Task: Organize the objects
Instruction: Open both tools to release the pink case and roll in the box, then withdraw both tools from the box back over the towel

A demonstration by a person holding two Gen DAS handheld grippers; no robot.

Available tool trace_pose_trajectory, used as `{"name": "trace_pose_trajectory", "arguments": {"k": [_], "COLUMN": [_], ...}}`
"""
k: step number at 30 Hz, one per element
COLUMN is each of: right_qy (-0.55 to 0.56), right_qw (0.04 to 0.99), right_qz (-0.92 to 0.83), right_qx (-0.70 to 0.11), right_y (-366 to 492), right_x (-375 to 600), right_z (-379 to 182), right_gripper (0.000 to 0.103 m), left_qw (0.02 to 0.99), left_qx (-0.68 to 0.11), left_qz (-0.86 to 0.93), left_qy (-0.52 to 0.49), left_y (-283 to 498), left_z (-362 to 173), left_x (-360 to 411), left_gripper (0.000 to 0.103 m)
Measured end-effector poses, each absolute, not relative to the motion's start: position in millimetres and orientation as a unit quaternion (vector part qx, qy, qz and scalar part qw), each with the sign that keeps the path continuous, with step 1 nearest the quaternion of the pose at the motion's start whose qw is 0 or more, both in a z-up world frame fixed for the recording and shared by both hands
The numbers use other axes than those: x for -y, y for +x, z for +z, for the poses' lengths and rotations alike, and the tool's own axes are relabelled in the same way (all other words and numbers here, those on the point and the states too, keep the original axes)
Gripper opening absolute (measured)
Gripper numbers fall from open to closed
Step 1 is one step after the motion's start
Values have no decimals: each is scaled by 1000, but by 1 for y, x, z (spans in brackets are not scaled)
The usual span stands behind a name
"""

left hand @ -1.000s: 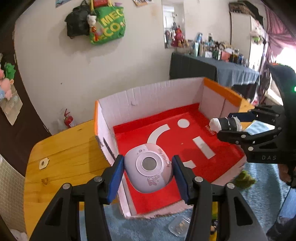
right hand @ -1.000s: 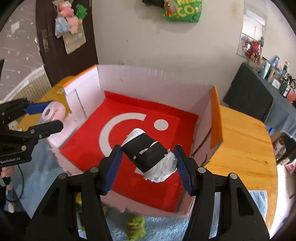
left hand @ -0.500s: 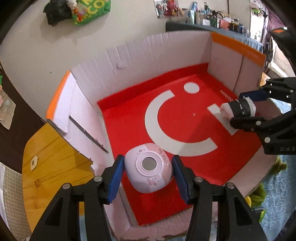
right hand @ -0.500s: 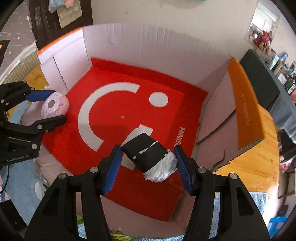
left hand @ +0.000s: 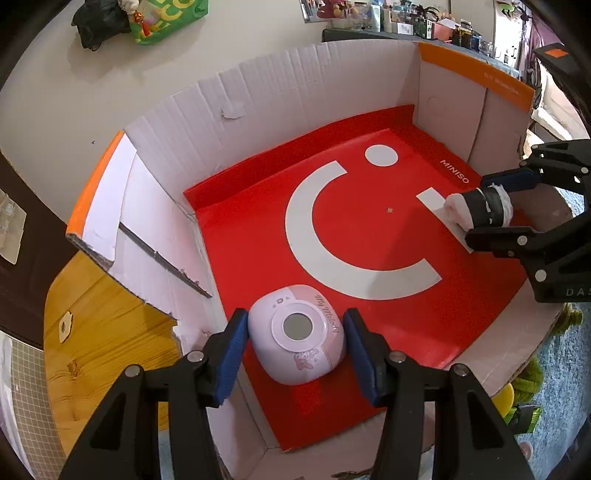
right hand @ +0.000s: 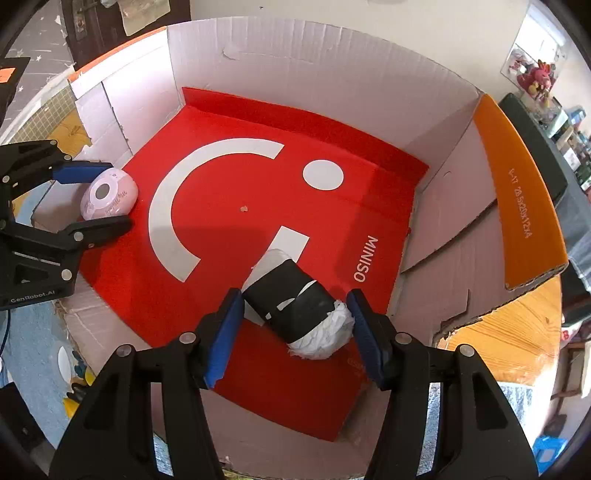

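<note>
Both tools (left hand: 295,347) (right hand: 295,325) are black, silver-screwed, with blue finger pads (left hand: 231,354).

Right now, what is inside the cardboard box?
The cardboard box holds a red Miniso sheet on its floor. Over it, each gripper holds an item: pink gadget, taped roll. Beneath them is hidden.

Place: a lived-in home room, as I see it.
Ahead of my left claw: a green shopping bag (left hand: 168,18) and a black bag (left hand: 99,20) hanging on the plain wall.
Ahead and to its right: a dark-clothed table (left hand: 388,35) crowded with bottles and toys.
Below my claws: a wooden table (left hand: 107,332) and blue carpet (left hand: 565,373).
Far left of my right claw: a dark door (right hand: 96,18).
</note>
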State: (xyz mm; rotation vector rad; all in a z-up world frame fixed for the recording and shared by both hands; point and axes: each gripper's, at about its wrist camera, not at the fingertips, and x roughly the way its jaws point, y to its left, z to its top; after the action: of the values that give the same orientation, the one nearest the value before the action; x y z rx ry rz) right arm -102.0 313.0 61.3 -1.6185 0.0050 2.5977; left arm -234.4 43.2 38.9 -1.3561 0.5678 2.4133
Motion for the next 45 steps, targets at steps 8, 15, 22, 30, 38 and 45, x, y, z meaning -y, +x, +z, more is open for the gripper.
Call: {"name": "trace_pose_trajectory", "arguments": {"k": [8,15,22,30,38,45], "right_qy": [-526,-523,-516,-514,-512,-488], "right_qw": [51,53,50,48,46,45], "right_qz": [849,850,855,856,857,871], "right_qx": [8,10,-4,-11,-19,-24], "right_y": [-92,-81,-66,-49,-35,-15], "right_x": [-309,-305,-304,-302,-296,-291], "right_z": [60,61,66,69,73,89], "right_gripper": [63,73,77,78,78,90], "left_qw": [159,161,165,173,177,174], "left_qx": [-196,-189,-165,-161,-153,-126], "left_qz": [844,848,856,858,861,880], "left_qy": [-473,-468,-461,-456,-451,-424], "left_y": [-230,-223,-222,-221,-228,-218], "left_z": [41,45,55,65,61,77], "left_x": [-42,-40,-35,-22,-32,-30], "left_gripper": [55,55,67,72,72,83]}}
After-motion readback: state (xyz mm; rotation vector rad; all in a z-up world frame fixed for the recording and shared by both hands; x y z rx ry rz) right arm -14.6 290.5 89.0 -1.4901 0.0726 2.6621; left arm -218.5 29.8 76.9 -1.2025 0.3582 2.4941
